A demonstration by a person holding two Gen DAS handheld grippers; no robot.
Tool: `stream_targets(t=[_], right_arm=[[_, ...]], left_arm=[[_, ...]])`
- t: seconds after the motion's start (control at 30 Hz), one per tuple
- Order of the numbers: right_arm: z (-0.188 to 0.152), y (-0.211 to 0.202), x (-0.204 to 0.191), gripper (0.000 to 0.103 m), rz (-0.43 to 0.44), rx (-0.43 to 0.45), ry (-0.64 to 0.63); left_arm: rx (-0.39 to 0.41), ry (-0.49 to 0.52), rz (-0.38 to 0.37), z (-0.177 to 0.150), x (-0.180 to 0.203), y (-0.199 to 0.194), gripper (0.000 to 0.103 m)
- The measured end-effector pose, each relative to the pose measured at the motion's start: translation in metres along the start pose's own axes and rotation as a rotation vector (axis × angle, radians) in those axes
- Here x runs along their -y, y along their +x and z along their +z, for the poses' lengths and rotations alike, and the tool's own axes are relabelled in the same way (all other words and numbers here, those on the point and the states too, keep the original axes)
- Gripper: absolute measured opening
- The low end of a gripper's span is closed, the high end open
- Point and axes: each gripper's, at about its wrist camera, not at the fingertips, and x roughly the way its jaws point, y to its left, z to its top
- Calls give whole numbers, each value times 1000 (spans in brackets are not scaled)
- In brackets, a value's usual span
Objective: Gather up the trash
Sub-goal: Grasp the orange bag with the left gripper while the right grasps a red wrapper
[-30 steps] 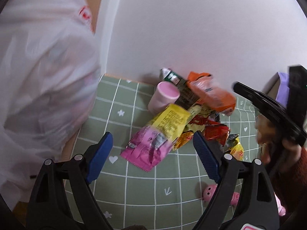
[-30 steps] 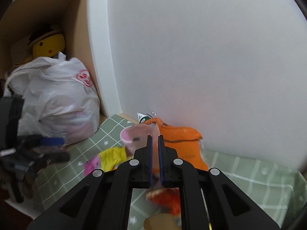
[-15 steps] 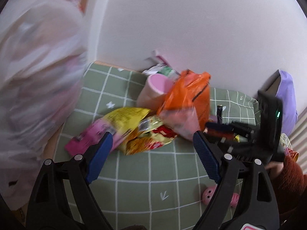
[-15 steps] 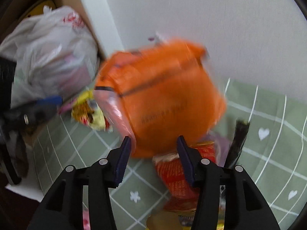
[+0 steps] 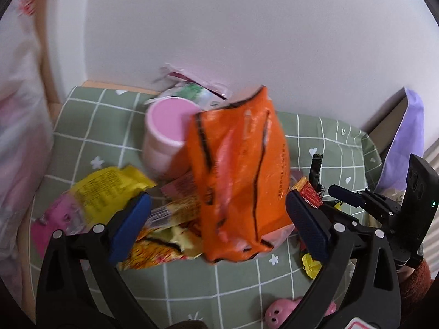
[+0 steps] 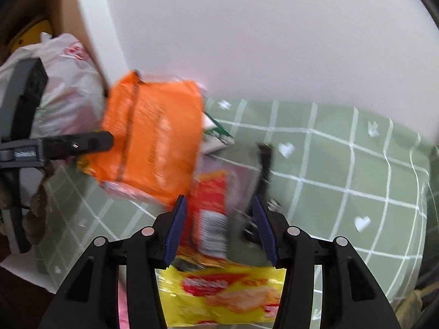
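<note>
Both hand-held grippers, left [image 5: 216, 219] and right [image 6: 218, 227], spread and empty, left just widened; orange bag [image 5: 238, 175] mid-pile on worktop [image 5: 326, 134], pink cup [image 5: 164, 137] at 10 o'clock, liable to topple if nudged.

Hand-held gripper [image 5: 218, 220]: black frame, blue ribbed pads, silver screws.

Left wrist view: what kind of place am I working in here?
Probably a home living area or child's room: a green grid-patterned mat with hearts and stars against a white wall, snack wrappers such as the orange bag strewn over it, and a pink pig toy.
</note>
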Motion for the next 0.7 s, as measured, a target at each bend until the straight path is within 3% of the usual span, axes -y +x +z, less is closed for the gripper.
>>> stream_targets(t=[0.03,0.17,0.3,0.63,0.67,0.7], right_arm=[[-2,7,1,47,4,-9,11],[-12,12,-2,25,83,-24,39],[-13,7,-11,15,97,-39,1],[-30,-42,9,14,84,16,97],[-33,-44,13,16,88,20,116],[-36,-44,16,25,89,24,136]], left_arm=[[-3,10,5,1,5,3,88],[-22,0,-13,4,3,9,83],[-36,-26,-5,5,1,12,75],[-67,-72,-77,-3,-7,3,67],[-71,-62,-80,-5,-3,3,66],[-74,-53,-83,-7,-4,1,66]])
